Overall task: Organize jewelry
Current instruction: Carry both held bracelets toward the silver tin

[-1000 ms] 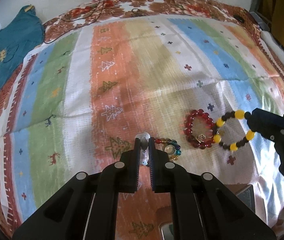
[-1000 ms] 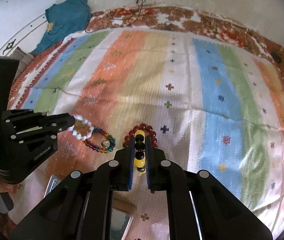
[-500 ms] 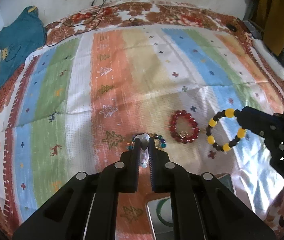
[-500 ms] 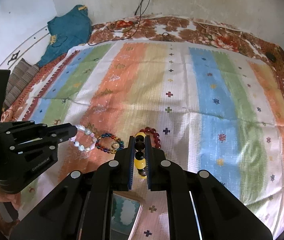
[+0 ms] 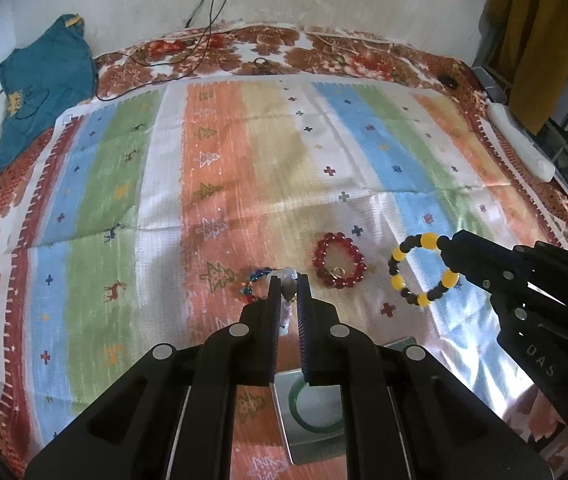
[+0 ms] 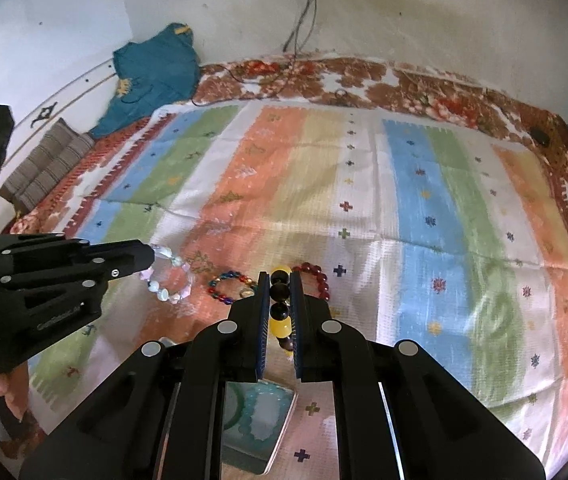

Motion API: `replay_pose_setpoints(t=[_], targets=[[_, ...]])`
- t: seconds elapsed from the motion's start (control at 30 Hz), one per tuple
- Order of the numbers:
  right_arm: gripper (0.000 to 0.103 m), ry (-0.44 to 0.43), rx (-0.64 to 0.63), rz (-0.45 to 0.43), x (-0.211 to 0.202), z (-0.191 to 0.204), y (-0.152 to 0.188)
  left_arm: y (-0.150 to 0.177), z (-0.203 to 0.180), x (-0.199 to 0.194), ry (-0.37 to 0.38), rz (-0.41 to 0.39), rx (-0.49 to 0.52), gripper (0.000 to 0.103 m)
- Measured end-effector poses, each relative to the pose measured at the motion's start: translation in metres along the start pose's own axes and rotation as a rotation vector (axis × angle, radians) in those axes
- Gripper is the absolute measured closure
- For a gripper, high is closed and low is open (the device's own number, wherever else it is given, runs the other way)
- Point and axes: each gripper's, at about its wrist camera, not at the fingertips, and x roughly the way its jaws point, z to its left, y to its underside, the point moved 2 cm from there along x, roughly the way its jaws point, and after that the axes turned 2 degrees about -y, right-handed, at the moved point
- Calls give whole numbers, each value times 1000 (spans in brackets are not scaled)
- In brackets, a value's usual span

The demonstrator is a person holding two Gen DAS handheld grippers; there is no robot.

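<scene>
My left gripper [image 5: 287, 280] is shut on a pale clear-bead bracelet [image 6: 167, 274] and holds it above the striped cloth. My right gripper [image 6: 279, 280] is shut on a yellow-and-black bead bracelet [image 5: 422, 270], also lifted off the cloth. A red bead bracelet [image 5: 339, 260] and a multicolour bead bracelet [image 6: 231, 282] lie on the cloth between the grippers. A metal tray [image 5: 308, 440] with a green bangle [image 5: 304, 420] in it sits below and behind the fingers, also in the right wrist view [image 6: 279, 440].
A striped patterned cloth [image 5: 243, 160] covers the bed. A teal garment [image 5: 39, 88] lies at the far left. Cables [image 5: 203, 32] run along the wall. A white object [image 5: 520, 140] lies at the right edge.
Both grippers have risen and pulled back with their bracelets. The yellow-and-black bracelet left the red one. The tray has come into view beneath the fingers.
</scene>
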Motion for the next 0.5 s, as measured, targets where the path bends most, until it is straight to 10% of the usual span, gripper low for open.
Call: replay_pose_setpoints(t=[0.5], targets=[[92, -38, -32, -14, -27, 10, 14, 15, -12, -35, 39, -46, 36, 96]])
